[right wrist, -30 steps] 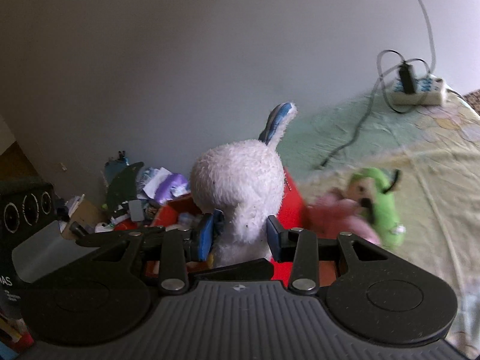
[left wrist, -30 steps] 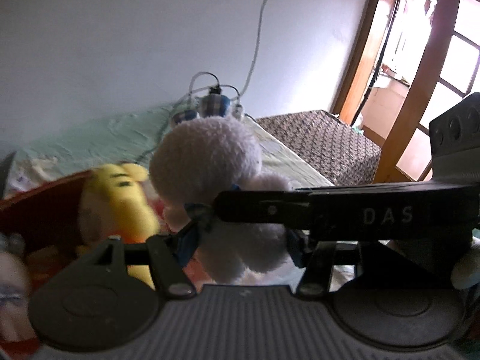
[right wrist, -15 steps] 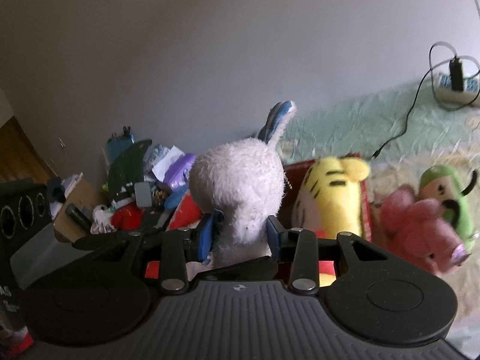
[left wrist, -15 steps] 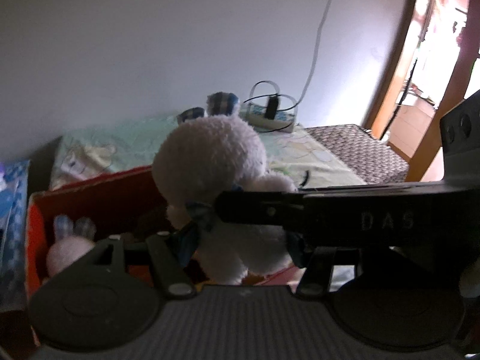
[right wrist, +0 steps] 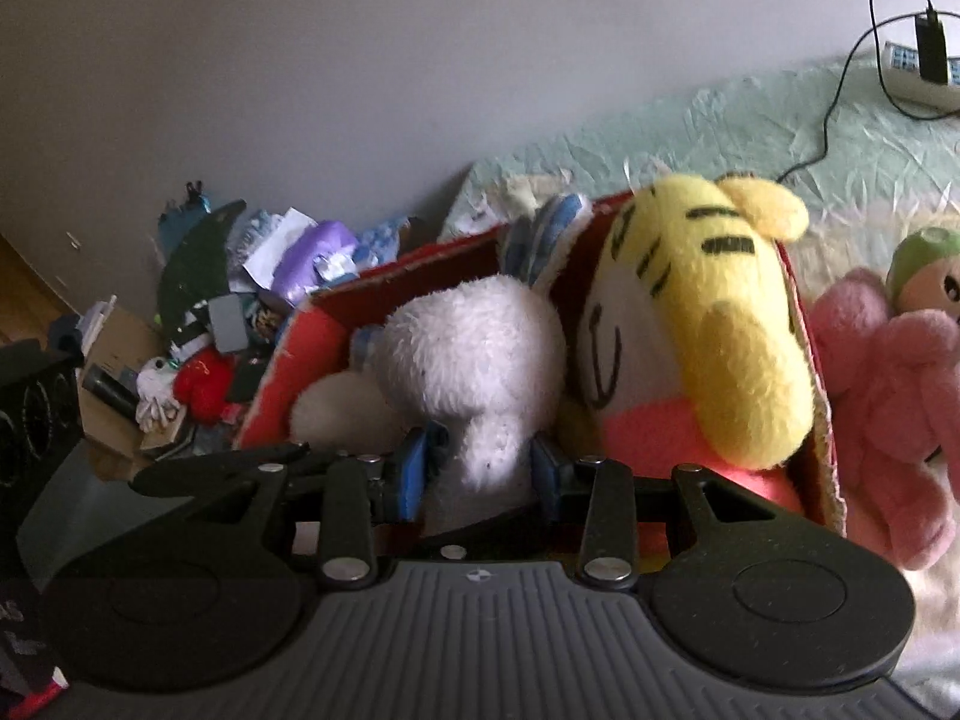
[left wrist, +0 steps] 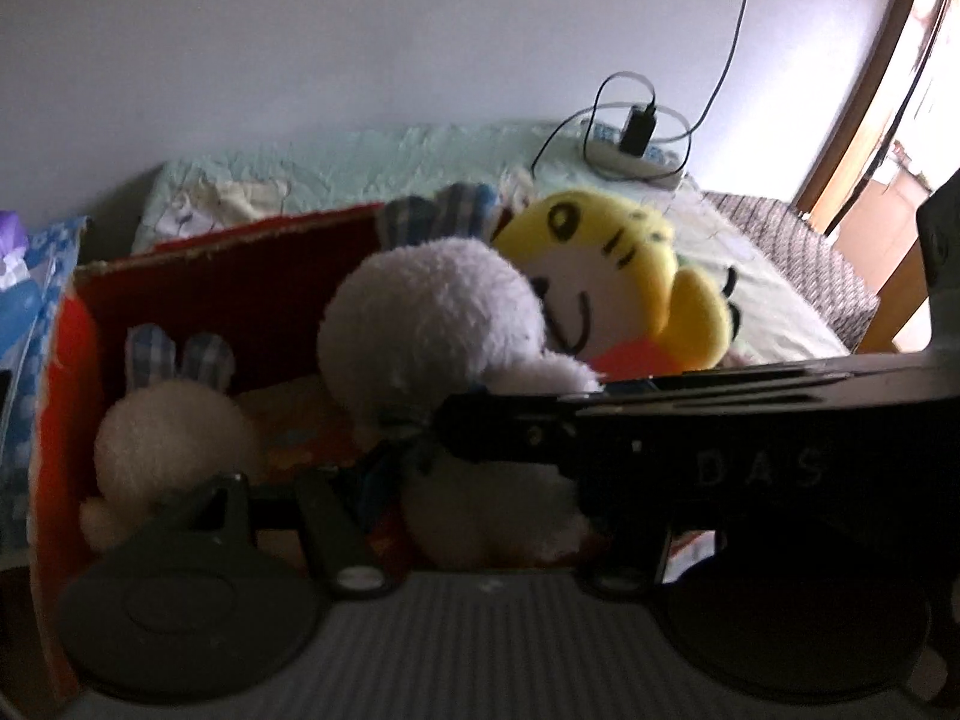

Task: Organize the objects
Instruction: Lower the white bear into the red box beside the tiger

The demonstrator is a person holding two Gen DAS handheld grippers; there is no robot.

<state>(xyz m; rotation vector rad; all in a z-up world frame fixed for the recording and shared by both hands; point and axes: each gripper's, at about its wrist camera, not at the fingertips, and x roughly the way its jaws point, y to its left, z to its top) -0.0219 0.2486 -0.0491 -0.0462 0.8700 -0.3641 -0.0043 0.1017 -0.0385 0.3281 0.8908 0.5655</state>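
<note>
A white plush rabbit (left wrist: 432,324) with blue checked ears is held by both grippers over the open red cardboard box (left wrist: 198,276). My left gripper (left wrist: 486,492) is shut on its body. My right gripper (right wrist: 480,468) is shut on its neck, and the rabbit's head (right wrist: 474,342) sits low between the box walls (right wrist: 312,336). A second white rabbit (left wrist: 168,432) lies in the box at the left. A yellow tiger plush (right wrist: 708,324) leans in the box at the right; it also shows in the left wrist view (left wrist: 606,276).
A pink plush (right wrist: 888,396) and a green-hooded doll (right wrist: 930,276) lie on the bed right of the box. A power strip with a cable (left wrist: 636,144) sits near the wall. A clutter pile (right wrist: 228,312) stands left of the box. A doorway (left wrist: 900,90) is at the far right.
Both grippers have carried the white rabbit down and leftward to the red box. The rabbit now sits low between the box walls, beside the tiger plush and the second rabbit.
</note>
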